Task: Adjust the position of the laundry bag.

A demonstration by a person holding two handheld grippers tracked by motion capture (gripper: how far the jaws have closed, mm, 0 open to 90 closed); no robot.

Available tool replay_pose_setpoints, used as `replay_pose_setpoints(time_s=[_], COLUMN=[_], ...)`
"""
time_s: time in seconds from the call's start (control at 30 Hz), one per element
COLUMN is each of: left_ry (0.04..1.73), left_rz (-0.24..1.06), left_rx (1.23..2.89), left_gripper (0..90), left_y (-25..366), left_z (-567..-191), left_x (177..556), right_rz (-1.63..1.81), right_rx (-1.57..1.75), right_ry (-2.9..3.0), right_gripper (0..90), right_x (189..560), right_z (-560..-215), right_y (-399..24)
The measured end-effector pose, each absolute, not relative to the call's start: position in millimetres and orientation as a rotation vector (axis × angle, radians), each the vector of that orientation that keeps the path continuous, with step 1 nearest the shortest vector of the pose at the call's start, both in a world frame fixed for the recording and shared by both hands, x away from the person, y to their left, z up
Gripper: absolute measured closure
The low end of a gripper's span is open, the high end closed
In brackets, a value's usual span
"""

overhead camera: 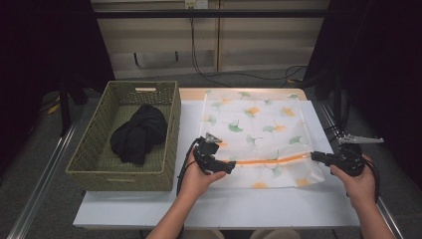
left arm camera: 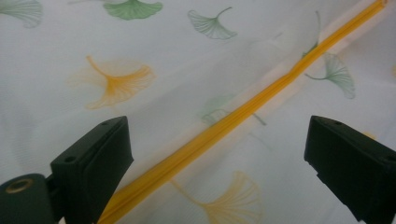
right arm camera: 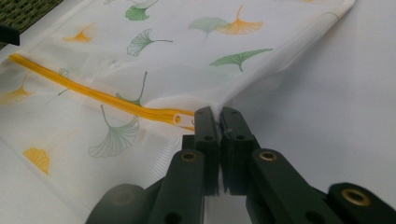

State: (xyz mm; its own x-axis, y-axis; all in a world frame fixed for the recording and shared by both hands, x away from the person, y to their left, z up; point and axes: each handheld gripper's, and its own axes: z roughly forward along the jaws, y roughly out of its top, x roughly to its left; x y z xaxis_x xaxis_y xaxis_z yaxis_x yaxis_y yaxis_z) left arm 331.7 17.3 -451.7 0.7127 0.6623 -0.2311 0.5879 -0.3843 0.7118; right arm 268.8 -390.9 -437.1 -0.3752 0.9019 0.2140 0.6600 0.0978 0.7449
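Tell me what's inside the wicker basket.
The wicker basket holds a bundled black garment, lying on its woven bottom. Whatever may lie beneath the bundle is covered.

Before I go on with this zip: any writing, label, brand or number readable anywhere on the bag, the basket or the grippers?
None can be read.
White bag: ginkgo-leaf print and an orange zip, no lettering.
Woven basket and the black cloth in it: no tag or label visible.
Left gripper and right gripper: plain black, no markings visible.
Wall sockets at the back: too small to tell.
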Motion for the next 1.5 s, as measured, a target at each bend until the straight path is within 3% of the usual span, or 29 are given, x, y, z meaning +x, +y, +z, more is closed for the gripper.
replay_pose_setpoints(time_s=[0.3, 0.73, 1.13, 1.5], left_ry=[0.857, 0.788, 0.751, 0.659], left_rz=[0.000, -0.064, -0.034, -0.071], left_rx=[2.144, 2.110, 2.097, 2.125], left_gripper=[10.6, 19.3, 31.1, 36.2], left_y=[-15.8, -56.7, -81.1, -108.8], left_z=[-448.3, -446.2, -447.3, -445.7], left_x=[331.4, 327.9, 328.9, 325.0], right_rz=[1.159, 1.181, 1.183, 1.185], right_rx=[1.531, 1.529, 1.509, 1.516], right_ry=[2.093, 2.089, 2.094, 2.091], right_gripper=[86.9, 86.9, 86.8, 86.8], right_x=[269.7, 270.6, 270.9, 271.1], right_z=[-436.3, -435.0, -433.5, -433.3], right_y=[-390.4, -390.8, -389.7, -388.7])
